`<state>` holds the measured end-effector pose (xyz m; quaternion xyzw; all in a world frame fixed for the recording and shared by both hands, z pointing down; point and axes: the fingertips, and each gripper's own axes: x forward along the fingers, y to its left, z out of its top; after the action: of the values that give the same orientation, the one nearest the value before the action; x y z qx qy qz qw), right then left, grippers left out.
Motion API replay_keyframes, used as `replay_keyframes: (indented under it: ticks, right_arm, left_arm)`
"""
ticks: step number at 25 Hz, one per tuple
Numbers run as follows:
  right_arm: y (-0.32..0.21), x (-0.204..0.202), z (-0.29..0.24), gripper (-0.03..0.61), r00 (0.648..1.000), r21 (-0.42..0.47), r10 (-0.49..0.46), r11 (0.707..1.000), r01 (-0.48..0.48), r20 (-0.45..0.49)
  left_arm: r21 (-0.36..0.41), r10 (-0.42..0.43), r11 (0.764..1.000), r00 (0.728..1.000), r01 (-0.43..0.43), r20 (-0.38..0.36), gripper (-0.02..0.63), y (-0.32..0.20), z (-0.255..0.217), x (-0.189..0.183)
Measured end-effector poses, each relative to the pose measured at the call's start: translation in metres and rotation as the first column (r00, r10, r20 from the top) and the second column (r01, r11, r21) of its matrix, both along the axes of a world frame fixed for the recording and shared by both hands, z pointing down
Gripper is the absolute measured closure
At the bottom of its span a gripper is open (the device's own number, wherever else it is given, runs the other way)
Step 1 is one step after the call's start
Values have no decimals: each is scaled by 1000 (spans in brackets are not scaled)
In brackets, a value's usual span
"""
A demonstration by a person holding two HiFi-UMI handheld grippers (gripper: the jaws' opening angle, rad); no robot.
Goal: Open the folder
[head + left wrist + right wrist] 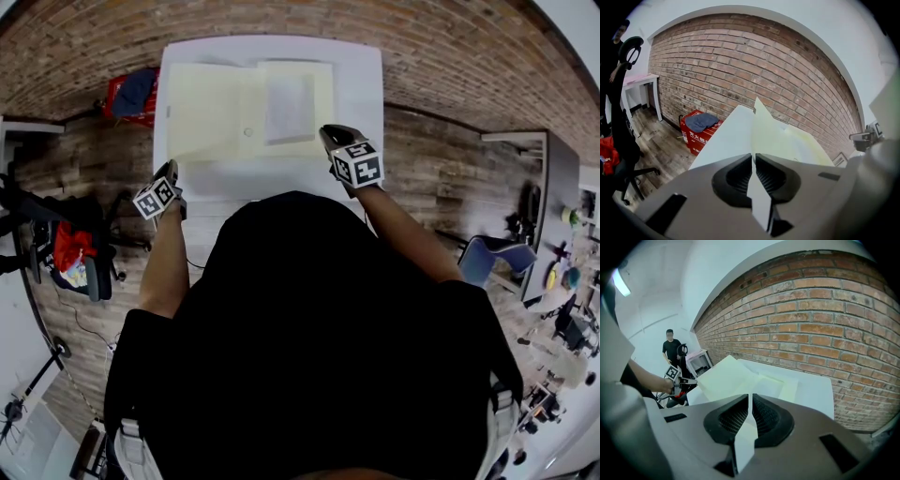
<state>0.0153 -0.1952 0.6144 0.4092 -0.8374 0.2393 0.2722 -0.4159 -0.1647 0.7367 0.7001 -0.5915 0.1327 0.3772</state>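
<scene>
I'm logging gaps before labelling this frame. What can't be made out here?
Print on the sheet in the folder: too small and blurred, head view.
Near edge of the table: hidden by the person's torso, head view.
Tips of the left claw: hidden behind its own marker cube, head view.

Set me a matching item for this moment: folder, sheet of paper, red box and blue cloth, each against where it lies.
Things:
1. folder
2. sheet of paper
3. red box
4. blue cloth

Places:
a. on top of the red box
b. open on the white table
c. on the floor at the foot of the brick wall
d. inside the folder, on its right half in the head view

Pairs: 1-b; 2-d; 3-c; 4-a
</scene>
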Motion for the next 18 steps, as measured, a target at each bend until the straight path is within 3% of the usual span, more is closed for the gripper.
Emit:
replay_keyframes:
  ticks: [18]
  right_arm:
    - [-3,2,3,529,1000,-7,-3,1000,3,-1]
  left_arm:
    - [-60,-57,997,998,55,-23,556,8,19,-6]
